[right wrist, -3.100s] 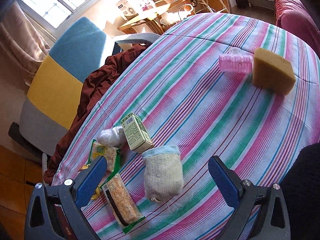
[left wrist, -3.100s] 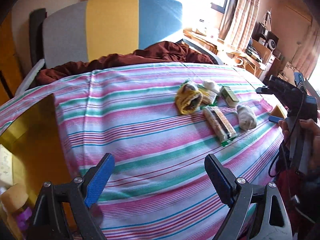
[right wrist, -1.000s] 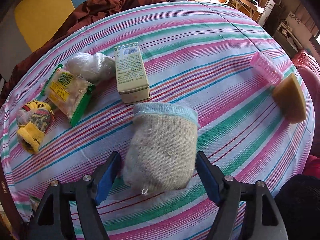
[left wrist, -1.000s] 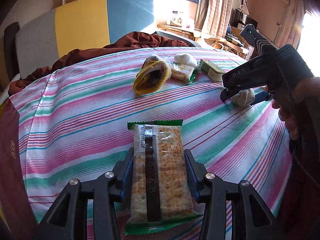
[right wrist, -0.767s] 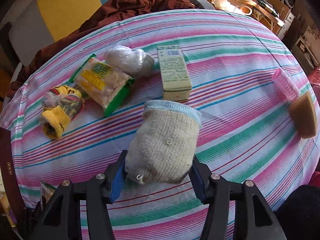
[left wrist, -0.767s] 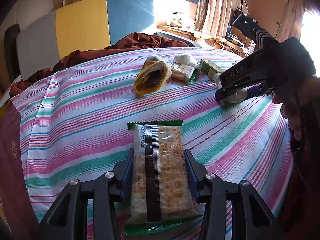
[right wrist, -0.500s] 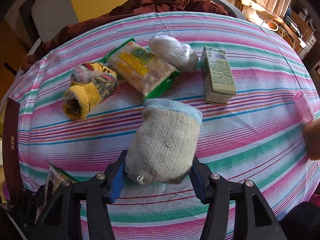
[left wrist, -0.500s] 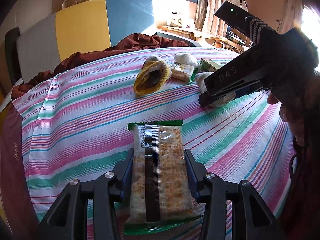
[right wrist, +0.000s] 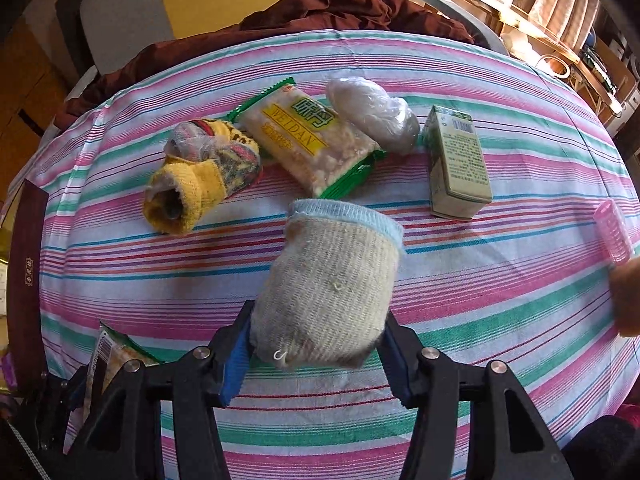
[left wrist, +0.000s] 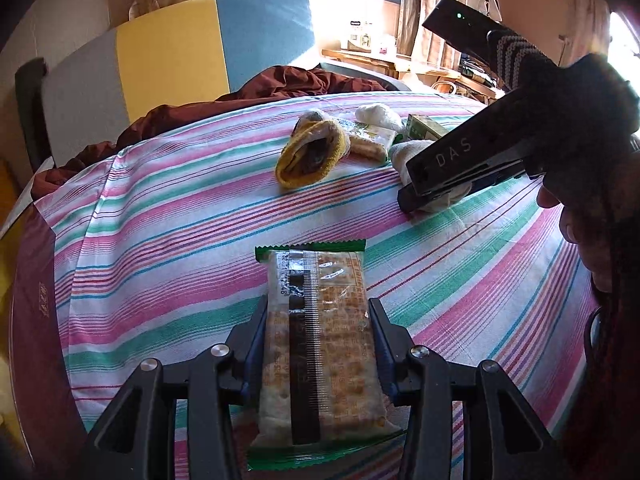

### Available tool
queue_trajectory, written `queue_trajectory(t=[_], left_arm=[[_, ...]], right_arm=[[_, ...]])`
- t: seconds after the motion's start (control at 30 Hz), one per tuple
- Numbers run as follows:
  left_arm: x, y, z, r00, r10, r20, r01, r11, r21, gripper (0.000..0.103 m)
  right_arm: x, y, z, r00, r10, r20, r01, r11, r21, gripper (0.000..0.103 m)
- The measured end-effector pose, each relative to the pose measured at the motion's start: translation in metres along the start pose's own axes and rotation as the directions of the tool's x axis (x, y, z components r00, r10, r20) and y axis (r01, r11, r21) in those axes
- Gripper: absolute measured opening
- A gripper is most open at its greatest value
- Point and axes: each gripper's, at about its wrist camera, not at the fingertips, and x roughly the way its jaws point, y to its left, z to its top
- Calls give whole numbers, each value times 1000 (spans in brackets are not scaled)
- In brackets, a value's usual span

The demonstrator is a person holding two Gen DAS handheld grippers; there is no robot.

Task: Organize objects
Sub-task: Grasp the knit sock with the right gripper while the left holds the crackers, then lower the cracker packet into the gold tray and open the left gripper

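My left gripper (left wrist: 318,332) is shut on a green-edged cracker packet (left wrist: 318,344) and holds it just above the striped tablecloth (left wrist: 160,216). My right gripper (right wrist: 316,352) is shut on a beige rolled sock with a blue cuff (right wrist: 332,280), lifted over the cloth; it shows from the side in the left wrist view (left wrist: 460,164). On the cloth lie a yellow rolled sock (right wrist: 200,168), a WEIDAN snack packet (right wrist: 308,140), a clear plastic bundle (right wrist: 372,114) and a green carton (right wrist: 458,164). The left gripper with its packet shows at lower left (right wrist: 108,364).
A pink hair roller (right wrist: 612,228) lies at the cloth's right edge. A dark red garment (right wrist: 320,8) is draped over the sofa (left wrist: 172,52) behind the table. A dark red box edge (left wrist: 32,320) sits at the left.
The right gripper has carried the beige sock left, toward the yellow sock and snack packet. The left gripper keeps the cracker packet nearly still.
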Motion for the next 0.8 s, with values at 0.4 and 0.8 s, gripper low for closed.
queue_trajectory(t=[0.4,0.8], left_arm=[[-62,28,1,997,69,18,-66,992,-111,46],[-127,119,-20,983,177,53,-153,940,-306,46]], right_arm=[[7,21,9,1000,27,-8,-28,983,-181,57],[38,48,13,1000,-4,6,5,978,-209,57]])
